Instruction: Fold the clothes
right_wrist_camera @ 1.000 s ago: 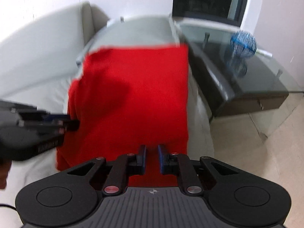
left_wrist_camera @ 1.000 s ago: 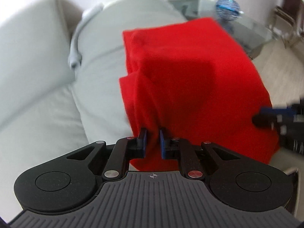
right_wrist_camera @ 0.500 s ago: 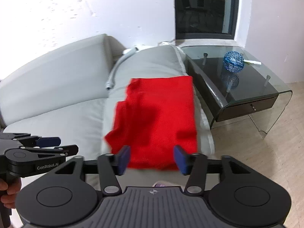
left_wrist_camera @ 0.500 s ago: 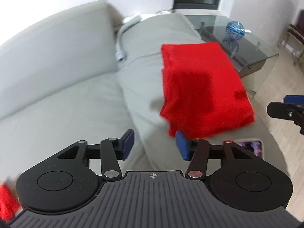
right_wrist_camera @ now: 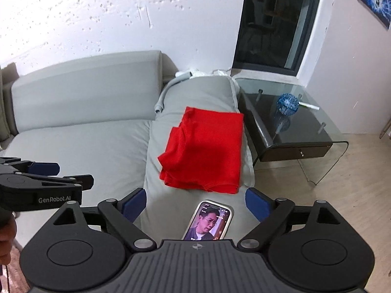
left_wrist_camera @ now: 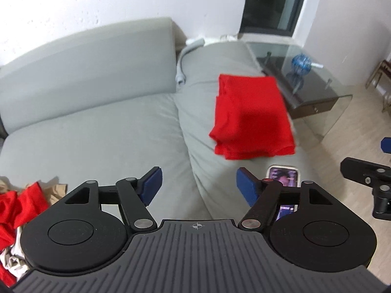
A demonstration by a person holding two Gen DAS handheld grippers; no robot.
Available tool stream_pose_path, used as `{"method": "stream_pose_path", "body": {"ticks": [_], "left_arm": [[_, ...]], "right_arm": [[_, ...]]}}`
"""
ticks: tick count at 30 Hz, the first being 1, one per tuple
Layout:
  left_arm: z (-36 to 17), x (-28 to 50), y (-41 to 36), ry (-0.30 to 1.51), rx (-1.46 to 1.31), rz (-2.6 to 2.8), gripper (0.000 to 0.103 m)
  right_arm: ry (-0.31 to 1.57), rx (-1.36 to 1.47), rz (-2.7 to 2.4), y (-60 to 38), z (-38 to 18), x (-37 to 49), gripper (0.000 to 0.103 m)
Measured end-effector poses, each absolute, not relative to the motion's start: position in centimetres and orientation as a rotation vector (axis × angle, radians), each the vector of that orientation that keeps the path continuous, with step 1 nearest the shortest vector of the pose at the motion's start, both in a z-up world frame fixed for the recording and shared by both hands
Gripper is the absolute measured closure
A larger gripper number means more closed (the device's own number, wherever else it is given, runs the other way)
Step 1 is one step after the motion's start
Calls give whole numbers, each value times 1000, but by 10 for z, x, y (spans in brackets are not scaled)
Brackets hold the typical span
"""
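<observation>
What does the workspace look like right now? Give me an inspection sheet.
Surface: grey sofa, with a long grey cushion at its right end.
Job's things: folded red garment lying on the cushion; unfolded pile of clothes at the left.
Clutter: phone, screen lit, near the garment.
Tongs: left tongs and right tongs just opened, empty, clear of the garment.
Cables: grey hose beside the cushion.
Surroundings: glass side table with blue ball; dark window.

Both wrist views look steeply down from well above the sofa (left_wrist_camera: 97, 131); each shows the folded red garment (right_wrist_camera: 205, 151), phone (right_wrist_camera: 210, 219) and glass side table (left_wrist_camera: 308, 83)
</observation>
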State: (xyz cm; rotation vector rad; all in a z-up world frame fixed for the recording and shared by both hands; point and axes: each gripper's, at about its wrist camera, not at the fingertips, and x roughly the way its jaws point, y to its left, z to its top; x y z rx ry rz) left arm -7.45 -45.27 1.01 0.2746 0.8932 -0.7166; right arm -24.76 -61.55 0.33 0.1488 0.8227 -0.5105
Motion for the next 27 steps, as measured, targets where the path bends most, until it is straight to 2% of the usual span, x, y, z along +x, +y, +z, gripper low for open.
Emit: {"method": "stream_pose_path", "body": {"ticks": [4,27], "left_arm": [[21,-87,-444,900,265,-750,29],[12,-108,-460,926,309,-803,29]], "right_arm": [[825,142,-522,-607,14,-255,6],[873,148,-548,-604,1,-265,6]]}}
